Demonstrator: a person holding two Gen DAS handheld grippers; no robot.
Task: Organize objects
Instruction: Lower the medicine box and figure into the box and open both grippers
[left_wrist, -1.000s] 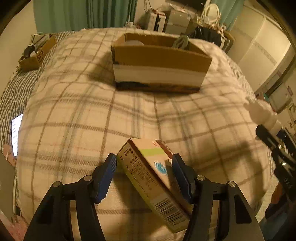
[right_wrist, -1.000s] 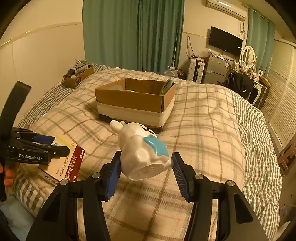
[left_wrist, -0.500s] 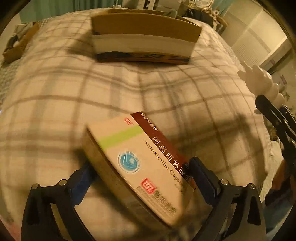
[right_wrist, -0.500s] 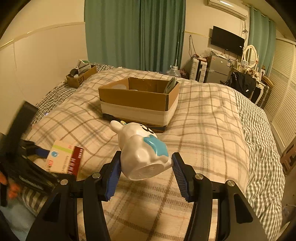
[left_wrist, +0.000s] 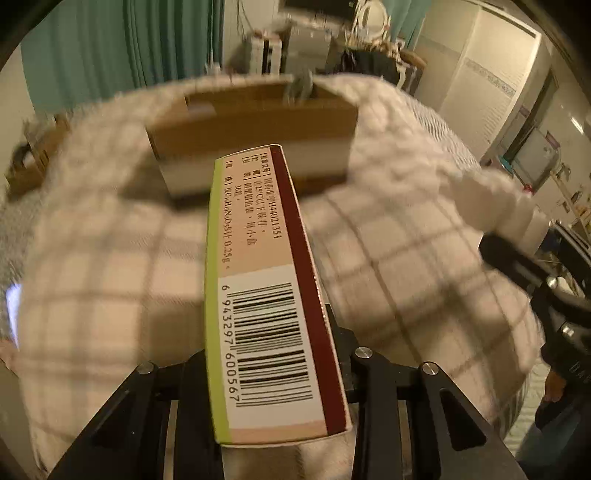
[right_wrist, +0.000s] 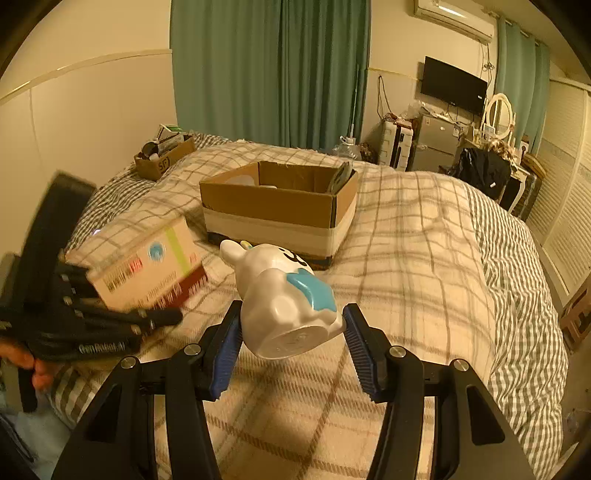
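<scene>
Bedroom scene, warm yellowish light: a bed covered by a cream plaid blanket (right_wrist: 399, 266) fills most of both views, with teal curtains (right_wrist: 269, 74) on the far wall and a dark wall-mounted television (right_wrist: 455, 85) to the far right.

Near the middle of the bed sits an open cardboard box (right_wrist: 277, 201), brown above with a pale band around its lower part. Something dark leans against its far right inner corner; what it is cannot be told. At the far left edge of the bed stands a smaller cardboard box (right_wrist: 164, 158) filled with odds and ends.

From the left wrist view, the left gripper (left_wrist: 273, 354) clamps a medicine box (left_wrist: 266, 288) between its fingers. The box stands on edge, its narrow side up, showing a barcode, printed text, a green stripe on the left and a dark red stripe on the right. It is lifted above the blanket and points toward the large cardboard box beyond it. This view is blurred.

From the right wrist view, the right gripper (right_wrist: 291, 339) holds a white ceramic animal figurine (right_wrist: 284, 299) with a blue patch, its flat base facing the camera and its head pointing away toward the cardboard box. The blue-padded fingers (right_wrist: 225, 347) press against both sides of it. The figurine is above the blanket, near the large box. To its left, the left gripper and its medicine box appear blurred, well short of the large box.
</scene>
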